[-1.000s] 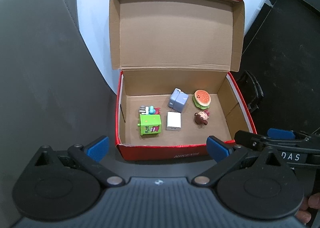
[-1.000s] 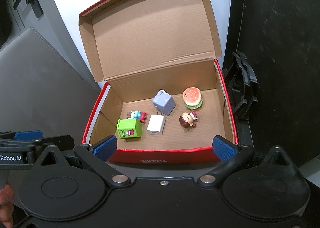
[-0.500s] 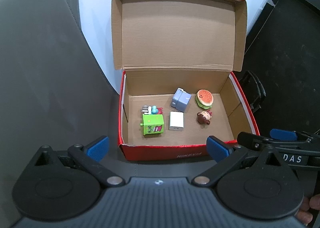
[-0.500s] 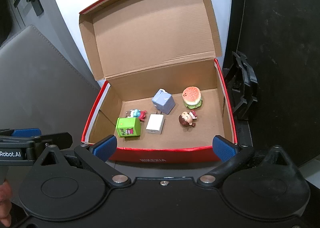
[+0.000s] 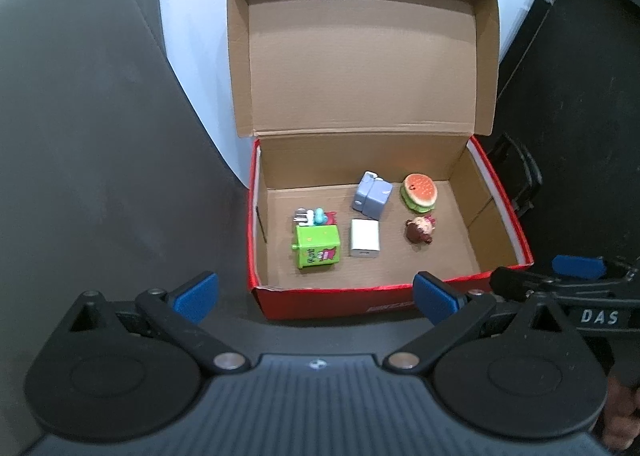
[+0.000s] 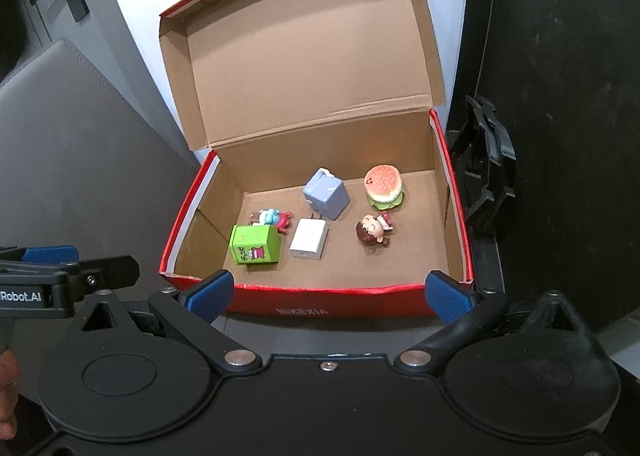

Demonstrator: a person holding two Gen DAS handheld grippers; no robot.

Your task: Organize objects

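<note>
Six small things are lying on the floor of the open red shoebox [image 6: 320,296], probably gathered there so the lid can fold down over them. A green printed cube [image 6: 254,244] is sitting at the front left with a tiny blue-and-red figure [image 6: 272,217] touching its back edge; a smooth white charger block [image 6: 308,244] is lying flat just beside it. Behind that a pale blue boxy toy [image 6: 326,194] is standing tilted, and on the right a glossy rounded burger toy [image 6: 383,186] is sitting behind a brown-haired doll figure [image 6: 372,230]. The box's insides are showing plain corrugated cardboard, its lid [image 5: 360,64] leaning back against a white wall. The left gripper [image 5: 316,294] and right gripper [image 6: 328,294] are both hovering before the front wall, spread wide and carrying nothing
</note>
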